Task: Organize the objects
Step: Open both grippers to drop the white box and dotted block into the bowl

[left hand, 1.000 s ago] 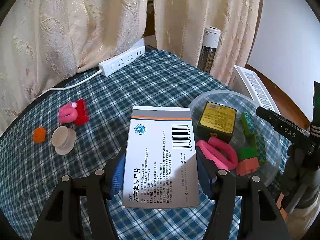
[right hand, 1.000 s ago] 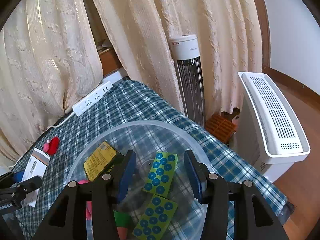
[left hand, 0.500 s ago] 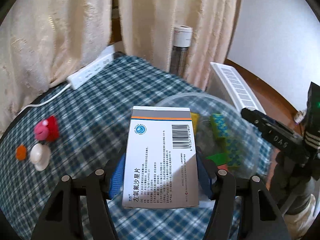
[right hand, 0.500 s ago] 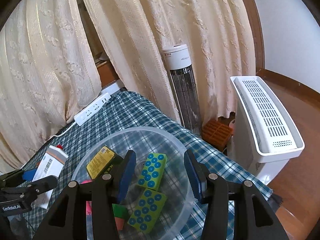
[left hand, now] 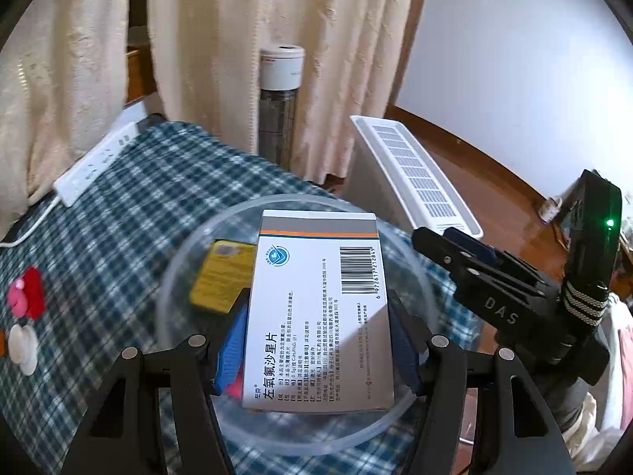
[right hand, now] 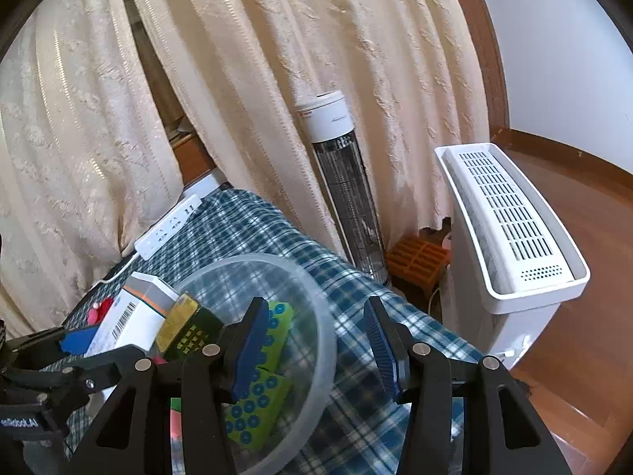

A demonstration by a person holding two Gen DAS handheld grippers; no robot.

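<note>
My left gripper (left hand: pixel 316 340) is shut on a white medicine box (left hand: pixel 320 312) with a barcode and holds it over the clear plastic bowl (left hand: pixel 186 265). The bowl holds a yellow-and-black box (left hand: pixel 219 281) and something pink under the box. In the right wrist view the bowl (right hand: pixel 316 328) also holds two green blocks with blue dots (right hand: pixel 257 407), and the medicine box (right hand: pixel 130 316) hangs at its left edge. My right gripper (right hand: pixel 312 348) is open and empty, its fingers straddling the bowl's right rim. It also shows at the right of the left wrist view (left hand: pixel 467 253).
The table has a blue plaid cloth (left hand: pixel 118 213). A white power strip (left hand: pixel 99 162) lies at its far edge. A red and pink toy (left hand: pixel 25 293) and a white cap (left hand: pixel 23 348) lie at the left. A tower heater (right hand: pixel 340 182) and a white heater (right hand: pixel 510 229) stand beyond the table.
My left gripper has carried the medicine box to the right, from over the cloth to over the bowl. My right gripper has shifted right, toward the bowl's right rim.
</note>
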